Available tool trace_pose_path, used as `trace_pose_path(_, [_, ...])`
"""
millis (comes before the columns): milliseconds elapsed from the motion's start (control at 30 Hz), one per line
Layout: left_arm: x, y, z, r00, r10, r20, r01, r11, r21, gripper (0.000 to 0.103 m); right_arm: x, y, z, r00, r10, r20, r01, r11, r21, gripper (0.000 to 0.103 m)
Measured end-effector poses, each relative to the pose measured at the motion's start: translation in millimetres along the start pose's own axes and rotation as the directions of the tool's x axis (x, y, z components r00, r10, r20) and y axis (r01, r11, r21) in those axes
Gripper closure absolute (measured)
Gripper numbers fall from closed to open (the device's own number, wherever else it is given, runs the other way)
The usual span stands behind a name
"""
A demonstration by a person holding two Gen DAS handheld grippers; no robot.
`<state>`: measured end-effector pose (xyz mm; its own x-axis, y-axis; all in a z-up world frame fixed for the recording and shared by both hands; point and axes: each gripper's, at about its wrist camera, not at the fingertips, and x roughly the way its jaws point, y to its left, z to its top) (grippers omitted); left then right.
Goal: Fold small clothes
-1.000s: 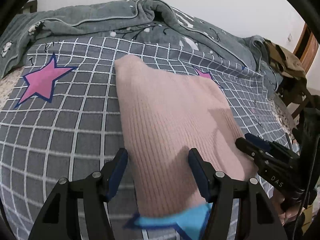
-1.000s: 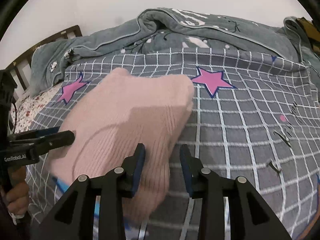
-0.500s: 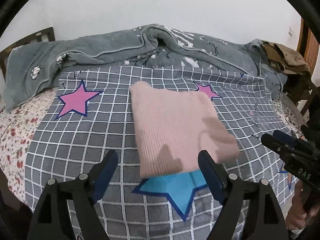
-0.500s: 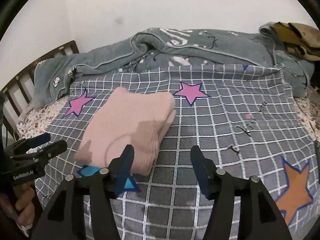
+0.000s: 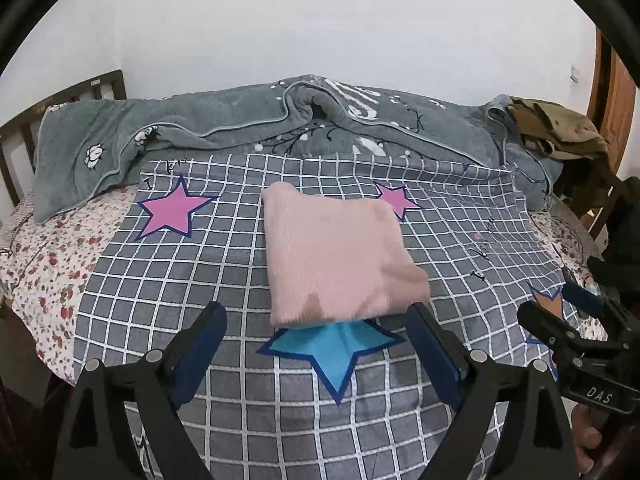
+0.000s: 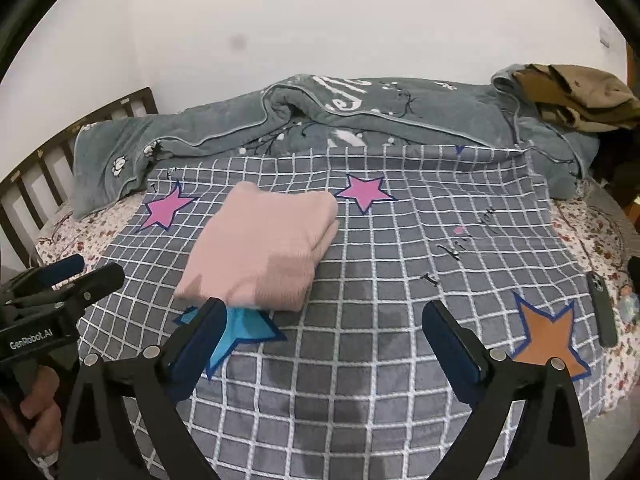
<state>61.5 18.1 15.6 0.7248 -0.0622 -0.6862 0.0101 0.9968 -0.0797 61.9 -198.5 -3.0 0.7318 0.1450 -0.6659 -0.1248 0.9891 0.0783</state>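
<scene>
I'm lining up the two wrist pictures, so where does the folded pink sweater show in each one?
Left wrist view: the pink sweater lies centre, just above the blue star.
Right wrist view: the pink sweater lies left of centre, above the left finger.
Shared landmark: the blue star peeking out under its near edge.

Each gripper (image 5: 316, 344) (image 6: 326, 346) is black with blue pads, round silver screws, and white letters on the side.

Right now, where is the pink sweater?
The folded pink sweater lies mid-bed on the checked blanket, between two pink stars, its near edge covering the blue star.
</scene>
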Motion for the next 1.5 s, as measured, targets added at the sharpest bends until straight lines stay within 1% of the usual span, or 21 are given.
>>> trace_pose_path(167, [-14.6, -8.9, -5.4, 1.000, 0.011, 0.013, -0.011, 1.000, 0.019, 0.012, -17.1, -7.4, -7.1, 1.000, -0.019, 0.009, 0.019, 1.000, 0.012, 0.004])
trace_pose_path(400, [-27.4, -15.4, -8.7, 1.000, 0.012, 0.027, -0.013, 1.000, 0.027, 0.012, -27.3, -15.8, -11.0, 1.000, -0.025, 0.013, 0.025, 0.999, 0.030, 0.004])
trace_pose_path(467, [-29.4, -16.8, -10.0, 1.000, 0.008, 0.026, -0.009, 1.000, 0.023, 0.012, -29.9, -16.5, -12.4, 0.999, -0.039, 0.012, 0.039, 0.999, 0.026, 0.004])
trace_pose_path(533, [-30.3, -17.7, -11.5, 1.000, -0.001, 0.025, 0.000, 1.000, 0.020, 0.012, -30.3, -16.6, -12.3, 0.999, -0.048, 0.010, 0.047, 0.999, 0.026, 0.004])
trace_pose_path(933, [-29.2, -19.8, -15.6, 1.000, 0.004, 0.014, -0.005, 1.000, 0.020, 0.012, -32.2, -19.6, -14.4, 0.999, -0.050, 0.014, 0.049, 0.998, 0.028, 0.004])
trace_pose_path(1500, [-35.2, -16.4, -13.3, 0.999, 0.025, 0.030, -0.025, 1.000, 0.017, 0.012, -35.5, -16.0, -12.3, 0.999, -0.043, 0.015, 0.043, 0.999, 0.013, 0.004])
